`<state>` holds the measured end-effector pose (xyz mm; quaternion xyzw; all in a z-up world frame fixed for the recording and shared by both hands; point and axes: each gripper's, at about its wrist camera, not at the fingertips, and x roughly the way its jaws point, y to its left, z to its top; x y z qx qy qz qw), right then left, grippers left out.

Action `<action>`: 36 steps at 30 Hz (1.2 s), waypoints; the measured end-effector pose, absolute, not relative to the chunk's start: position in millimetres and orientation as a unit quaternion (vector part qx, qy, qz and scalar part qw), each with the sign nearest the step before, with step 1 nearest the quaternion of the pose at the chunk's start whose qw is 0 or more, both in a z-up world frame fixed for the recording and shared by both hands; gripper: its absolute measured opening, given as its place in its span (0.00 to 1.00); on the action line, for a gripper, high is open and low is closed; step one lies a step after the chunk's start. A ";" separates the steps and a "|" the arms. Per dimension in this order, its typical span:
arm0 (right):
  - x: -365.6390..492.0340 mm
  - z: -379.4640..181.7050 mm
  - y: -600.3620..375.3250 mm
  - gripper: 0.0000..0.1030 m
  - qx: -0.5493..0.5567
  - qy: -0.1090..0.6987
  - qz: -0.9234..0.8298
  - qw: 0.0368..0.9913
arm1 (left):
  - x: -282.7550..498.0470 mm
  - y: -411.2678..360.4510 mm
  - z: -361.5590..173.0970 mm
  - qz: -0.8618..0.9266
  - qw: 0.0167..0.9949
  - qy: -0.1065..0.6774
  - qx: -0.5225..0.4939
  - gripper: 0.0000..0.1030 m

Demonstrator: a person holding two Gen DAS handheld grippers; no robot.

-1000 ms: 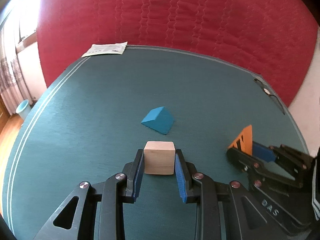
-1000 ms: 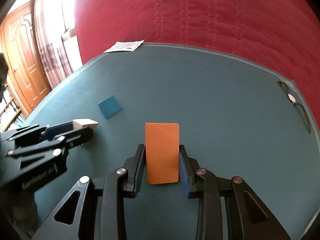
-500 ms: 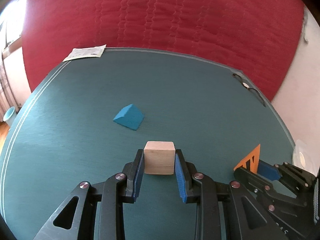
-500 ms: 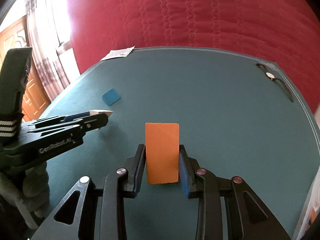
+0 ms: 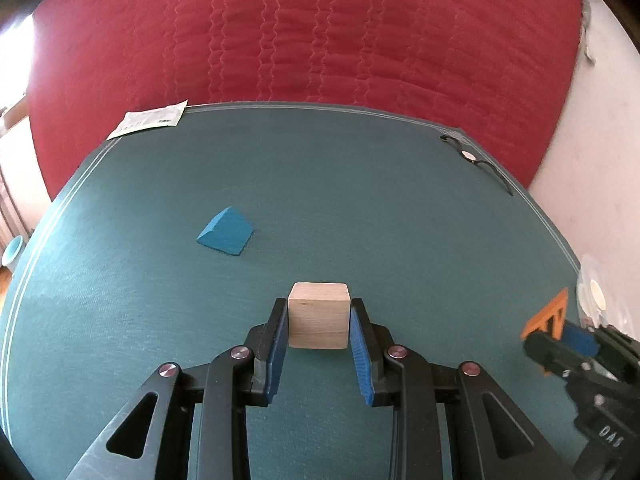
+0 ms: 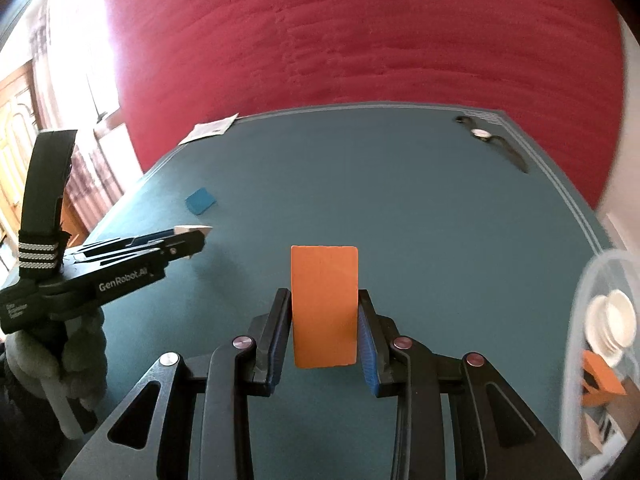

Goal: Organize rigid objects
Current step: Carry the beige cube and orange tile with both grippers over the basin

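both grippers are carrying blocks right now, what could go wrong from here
1. The orange block stands tall above the right gripper, held only low down, so it might tilt or slip near the clear bin.
2. The left gripper holding the wooden cube works close alongside; they might bump.
3. The blue wedge could get forgotten.

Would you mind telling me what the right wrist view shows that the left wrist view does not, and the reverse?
Only the right wrist view shows a clear bin at the right edge holding white pieces and an orange piece, plus a wooden door.

Only the left wrist view shows the wooden cube face-on, clamped in the left gripper.

Both show the orange block shut in the right gripper, the blue wedge, the white packet, the wristwatch, green table and red quilt.
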<state>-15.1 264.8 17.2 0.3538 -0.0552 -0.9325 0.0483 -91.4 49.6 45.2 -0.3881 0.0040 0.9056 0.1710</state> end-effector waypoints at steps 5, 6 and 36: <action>2.8 21.0 287.8 0.32 0.349 -0.059 -0.935 0.022 | -86.7 55.8 44.4 0.907 0.173 0.015 -0.385 0.30; 6.9 22.3 293.1 0.32 0.347 -0.061 -0.936 0.015 | -86.1 57.2 44.0 0.906 0.173 0.017 -0.385 0.30; 81.4 34.4 460.1 0.34 0.301 -0.147 -0.926 -0.173 | -45.0 150.0 53.5 0.884 0.246 0.064 -0.393 0.30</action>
